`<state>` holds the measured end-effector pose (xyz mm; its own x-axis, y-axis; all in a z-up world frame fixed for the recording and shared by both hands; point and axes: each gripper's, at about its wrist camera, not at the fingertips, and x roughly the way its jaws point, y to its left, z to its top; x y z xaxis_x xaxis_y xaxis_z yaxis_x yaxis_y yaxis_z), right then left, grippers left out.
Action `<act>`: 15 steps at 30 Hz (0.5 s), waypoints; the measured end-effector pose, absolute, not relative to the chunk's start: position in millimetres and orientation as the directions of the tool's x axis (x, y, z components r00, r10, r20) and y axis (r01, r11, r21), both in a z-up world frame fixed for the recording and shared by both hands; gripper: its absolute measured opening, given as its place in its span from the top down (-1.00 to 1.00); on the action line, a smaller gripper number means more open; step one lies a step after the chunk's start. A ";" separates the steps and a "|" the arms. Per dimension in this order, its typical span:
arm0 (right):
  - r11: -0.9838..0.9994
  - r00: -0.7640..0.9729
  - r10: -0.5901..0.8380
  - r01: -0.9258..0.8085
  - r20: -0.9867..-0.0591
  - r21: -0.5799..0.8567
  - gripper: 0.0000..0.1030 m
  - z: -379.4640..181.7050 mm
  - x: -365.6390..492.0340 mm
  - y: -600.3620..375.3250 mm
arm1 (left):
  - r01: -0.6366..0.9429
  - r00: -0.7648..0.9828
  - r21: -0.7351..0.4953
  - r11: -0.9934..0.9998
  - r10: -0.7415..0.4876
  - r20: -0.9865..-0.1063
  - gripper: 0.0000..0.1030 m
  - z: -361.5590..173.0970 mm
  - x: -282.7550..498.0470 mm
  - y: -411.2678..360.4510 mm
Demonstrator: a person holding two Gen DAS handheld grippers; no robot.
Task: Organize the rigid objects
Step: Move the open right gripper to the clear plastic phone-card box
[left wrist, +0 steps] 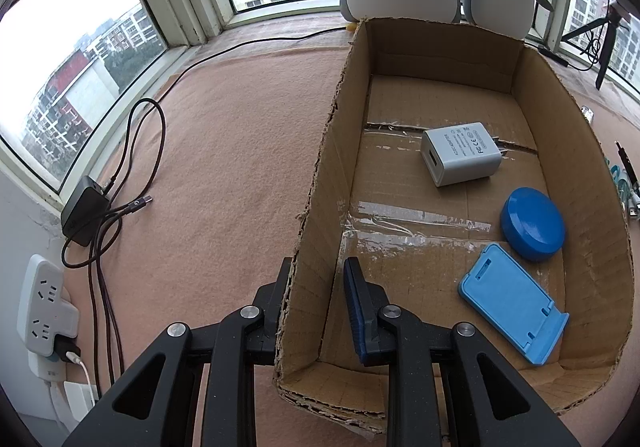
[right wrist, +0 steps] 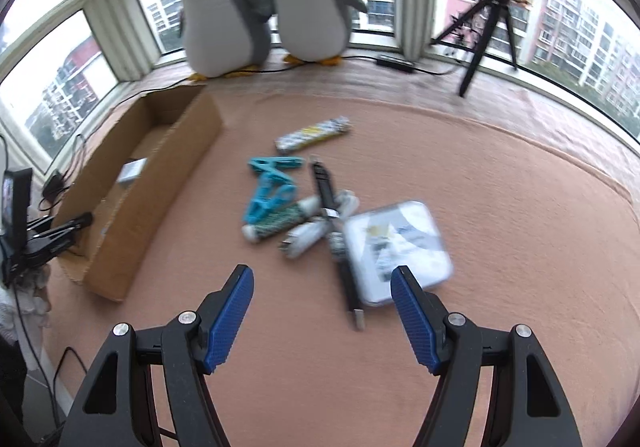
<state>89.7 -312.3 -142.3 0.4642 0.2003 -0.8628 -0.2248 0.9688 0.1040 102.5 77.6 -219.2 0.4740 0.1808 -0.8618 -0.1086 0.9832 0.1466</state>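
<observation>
Left claw (left wrist: 316, 287) clamps cardboard box (left wrist: 320, 151) wall; right claw (right wrist: 322, 283) gapes over bare cloth (right wrist: 500, 207).

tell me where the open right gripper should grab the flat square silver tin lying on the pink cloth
Probably across two opposite straight edges of the flat square silver tin, coming down from above. It lies flat on the pink cloth, so only its thin sides offer purchase. The right gripper is open; whether its jaws span the tin is unclear.
</observation>
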 end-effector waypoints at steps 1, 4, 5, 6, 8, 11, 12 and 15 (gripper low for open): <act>0.973 0.464 0.184 -0.213 -0.867 0.093 -0.31 -144.6 91.2 -319.5 | -0.108 0.474 0.147 0.983 0.181 -0.862 0.52 -219.3 102.5 77.6; 0.980 0.461 0.151 -0.185 -0.874 0.071 -0.31 -151.2 96.4 -336.1 | -0.107 0.474 0.148 0.983 0.181 -0.862 0.52 -219.7 102.6 77.6; 0.981 0.458 0.149 -0.178 -0.876 0.074 -0.31 -153.3 98.7 -339.7 | -0.108 0.474 0.148 0.983 0.182 -0.862 0.52 -219.7 102.9 78.0; 0.981 0.452 0.151 -0.175 -0.879 0.078 -0.31 -155.4 100.5 -341.6 | -0.108 0.474 0.148 0.983 0.182 -0.862 0.52 -219.7 102.6 77.6; 0.981 0.441 0.154 -0.178 -0.884 0.082 -0.31 -159.6 104.5 -344.2 | -0.108 0.474 0.148 0.983 0.182 -0.862 0.52 -219.7 102.6 77.7; 0.978 0.430 0.140 -0.199 -0.892 0.058 -0.33 -165.3 108.7 -340.8 | -0.108 0.474 0.148 0.983 0.182 -0.862 0.52 -219.8 102.6 77.6; 0.979 0.431 0.127 -0.201 -0.893 0.042 -0.37 -167.2 110.0 -339.4 | -0.108 0.474 0.148 0.983 0.182 -0.862 0.52 -219.8 102.5 77.5; 0.978 0.422 0.109 -0.209 -0.900 0.020 -0.40 -174.1 117.2 -337.4 | -0.108 0.474 0.147 0.983 0.181 -0.862 0.52 -219.8 102.7 77.7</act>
